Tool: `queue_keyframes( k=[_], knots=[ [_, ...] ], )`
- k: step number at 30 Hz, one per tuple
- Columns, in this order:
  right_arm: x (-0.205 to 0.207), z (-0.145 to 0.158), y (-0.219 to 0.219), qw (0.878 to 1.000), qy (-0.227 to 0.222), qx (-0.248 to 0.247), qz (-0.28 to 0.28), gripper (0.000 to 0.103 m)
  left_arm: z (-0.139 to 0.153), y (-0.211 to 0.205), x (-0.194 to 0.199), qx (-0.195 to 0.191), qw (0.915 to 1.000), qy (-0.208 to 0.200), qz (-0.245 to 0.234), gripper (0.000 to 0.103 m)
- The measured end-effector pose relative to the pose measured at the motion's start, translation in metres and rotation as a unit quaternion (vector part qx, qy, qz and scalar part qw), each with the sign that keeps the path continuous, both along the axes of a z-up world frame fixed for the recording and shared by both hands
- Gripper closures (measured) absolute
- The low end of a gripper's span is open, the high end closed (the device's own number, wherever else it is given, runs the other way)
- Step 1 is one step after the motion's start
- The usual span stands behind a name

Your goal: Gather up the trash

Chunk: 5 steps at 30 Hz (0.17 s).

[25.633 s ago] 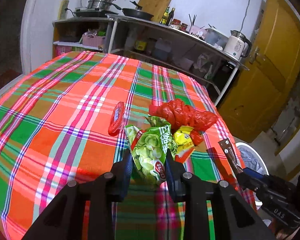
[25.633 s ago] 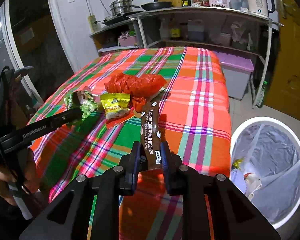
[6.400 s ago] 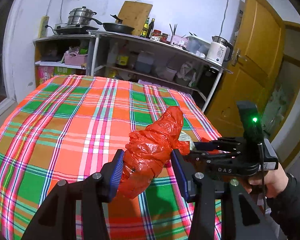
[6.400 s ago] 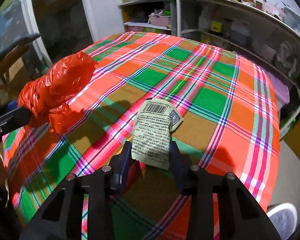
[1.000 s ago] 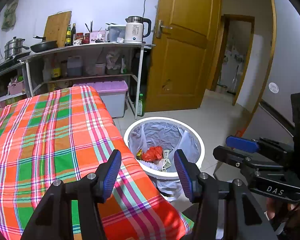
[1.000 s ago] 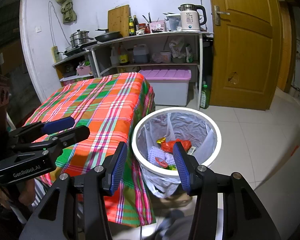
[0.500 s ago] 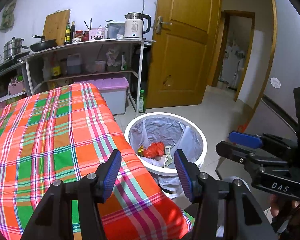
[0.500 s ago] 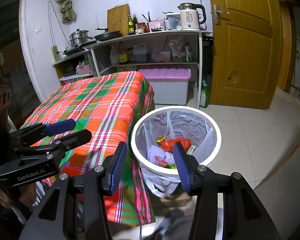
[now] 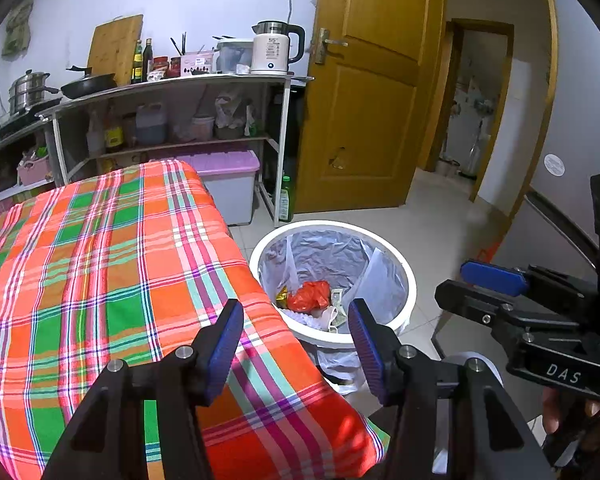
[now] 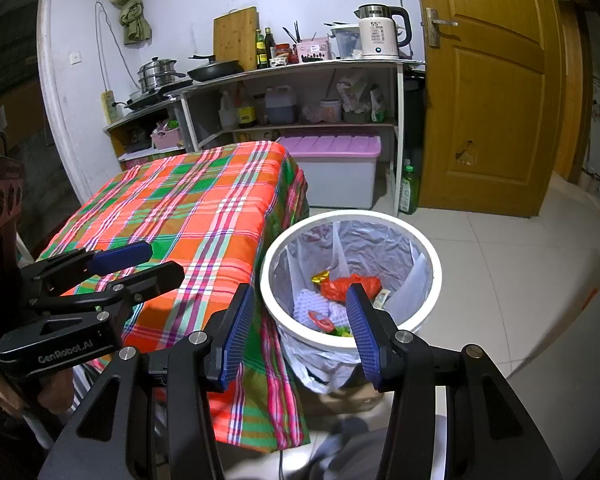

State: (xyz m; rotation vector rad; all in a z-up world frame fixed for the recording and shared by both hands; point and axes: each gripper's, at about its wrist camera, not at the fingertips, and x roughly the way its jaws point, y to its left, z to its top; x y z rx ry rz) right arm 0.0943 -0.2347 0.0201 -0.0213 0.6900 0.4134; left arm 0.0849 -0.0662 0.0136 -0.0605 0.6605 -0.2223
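Observation:
A white round trash bin (image 9: 410,280) with a grey liner stands on the floor beside the table's corner; it also shows in the right wrist view (image 10: 434,268). Inside lie a red plastic bag (image 9: 310,295), a yellow wrapper (image 10: 320,278), a pale packet (image 9: 337,300) and other wrappers. My left gripper (image 9: 296,342) is open and empty, over the table corner near the bin. My right gripper (image 10: 298,330) is open and empty, in front of the bin. Each gripper shows in the other's view, left (image 10: 134,264) and right (image 9: 476,284).
The table has an orange and green plaid cloth (image 9: 100,264). Behind stand a metal shelf (image 9: 172,92) with a kettle (image 9: 274,48), pans and bottles, a purple-lidded storage box (image 9: 228,184), and a yellow wooden door (image 9: 372,88). The tiled floor (image 10: 500,280) extends to the right.
Both grippers, which held trash earlier, stay open and empty. Over the last second both views shifted only slightly; the trash now lies in the bin.

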Motion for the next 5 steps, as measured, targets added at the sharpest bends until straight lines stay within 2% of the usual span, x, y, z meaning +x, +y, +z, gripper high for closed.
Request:
queue_keyframes(
  k=[5],
  knots=[
    [-0.0002,0.0000,0.0002,1.000,0.000,0.000,0.000,0.054,0.0002,0.0009,0.0003,-0.001,1.0000,0.000,0.000,0.049]
  ],
)
